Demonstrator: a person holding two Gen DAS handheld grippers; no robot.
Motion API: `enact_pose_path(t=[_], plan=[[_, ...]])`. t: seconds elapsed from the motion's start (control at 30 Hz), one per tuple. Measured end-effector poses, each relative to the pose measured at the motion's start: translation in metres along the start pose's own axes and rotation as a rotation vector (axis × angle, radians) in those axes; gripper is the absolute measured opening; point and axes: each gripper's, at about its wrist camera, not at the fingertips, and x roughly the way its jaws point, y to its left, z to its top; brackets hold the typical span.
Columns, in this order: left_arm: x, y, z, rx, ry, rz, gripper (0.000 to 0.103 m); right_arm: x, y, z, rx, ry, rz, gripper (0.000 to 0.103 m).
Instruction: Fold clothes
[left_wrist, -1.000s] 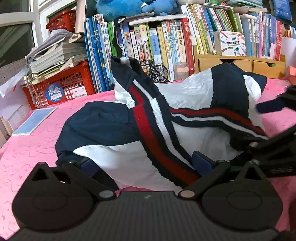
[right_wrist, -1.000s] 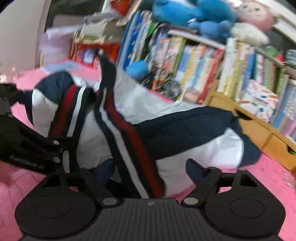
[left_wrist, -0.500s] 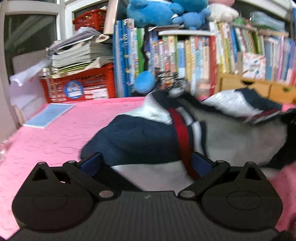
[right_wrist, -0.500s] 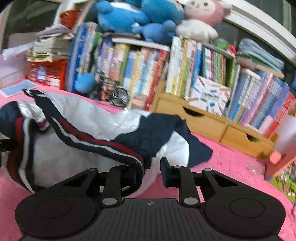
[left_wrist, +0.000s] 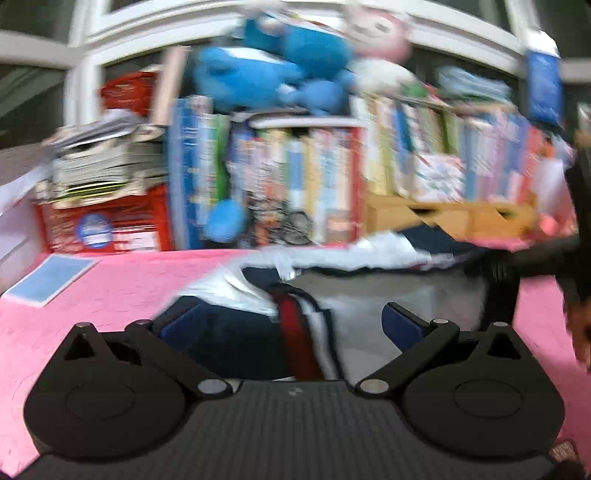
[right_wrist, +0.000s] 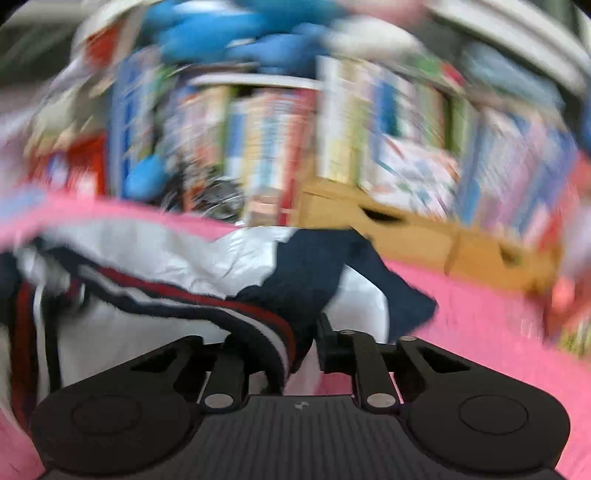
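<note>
Jacket (left_wrist: 258, 295), navy and white with red stripes, lies crumpled on the pink bench (left_wrist: 110, 280), lower centre of both views.

Labels: both views motion-blurred, book spines unreadable. Round blue sticker on the red crate (left_wrist: 107, 225) at left of the left wrist view, text illegible.

Left tool (left_wrist: 291, 325): jaws spread wide, blue pads either side of the navy panel and red stripe. Fabric sits between them; pads don't press on it.

Right tool (right_wrist: 291, 347): jaws have just been closing, now nearly together, pinching the striped hem of the jacket at bottom centre of the right wrist view. It also shows in the left wrist view as a dark shape at right edge, at the jacket's far end.

Behind: bookshelf (left_wrist: 332, 173), blue plush toy (left_wrist: 266, 74) on top, wooden drawer unit (right_wrist: 424, 236) at right.
</note>
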Motion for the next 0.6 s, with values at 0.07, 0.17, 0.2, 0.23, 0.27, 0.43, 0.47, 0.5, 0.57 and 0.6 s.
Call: enact_pose_path(t=[0.07, 0.17, 0.2, 0.23, 0.27, 0.43, 0.47, 0.5, 0.57, 0.6], plan=[[0.023, -0.013, 0.000, 0.027, 0.074, -0.001, 0.103, -0.008, -0.022, 0.001, 0.117, 0.007, 0.038, 0.013], [0.055, -0.019, -0.007, 0.054, 0.165, 0.106, 0.103, -0.025, -0.043, -0.005, 0.178, -0.019, 0.055, 0.013], [0.054, -0.013, -0.010, 0.043, 0.165, 0.122, 0.103, -0.032, -0.049, -0.007, 0.179, -0.031, 0.051, 0.013], [0.053, -0.008, -0.013, 0.031, 0.166, 0.138, 0.103, -0.039, -0.056, -0.009, 0.175, -0.044, 0.043, 0.013], [0.052, -0.003, -0.016, 0.019, 0.166, 0.154, 0.103, -0.047, -0.064, -0.013, 0.182, -0.051, 0.043, 0.013], [0.004, 0.032, -0.030, 0.001, 0.096, 0.150, 0.103, -0.092, -0.108, -0.054, 0.305, -0.033, 0.093, 0.018], [-0.007, 0.036, -0.031, 0.004, 0.085, 0.142, 0.103, -0.099, -0.113, -0.062, 0.325, -0.020, 0.103, 0.021], [-0.018, 0.039, -0.032, 0.007, 0.075, 0.134, 0.103, -0.106, -0.116, -0.072, 0.337, -0.008, 0.113, 0.021], [-0.045, 0.046, -0.033, -0.005, 0.048, 0.108, 0.103, -0.123, -0.116, -0.089, 0.331, 0.005, 0.113, 0.023], [-0.059, 0.049, -0.032, -0.017, 0.030, 0.091, 0.103, -0.133, -0.114, -0.095, 0.325, -0.003, 0.107, 0.023]])
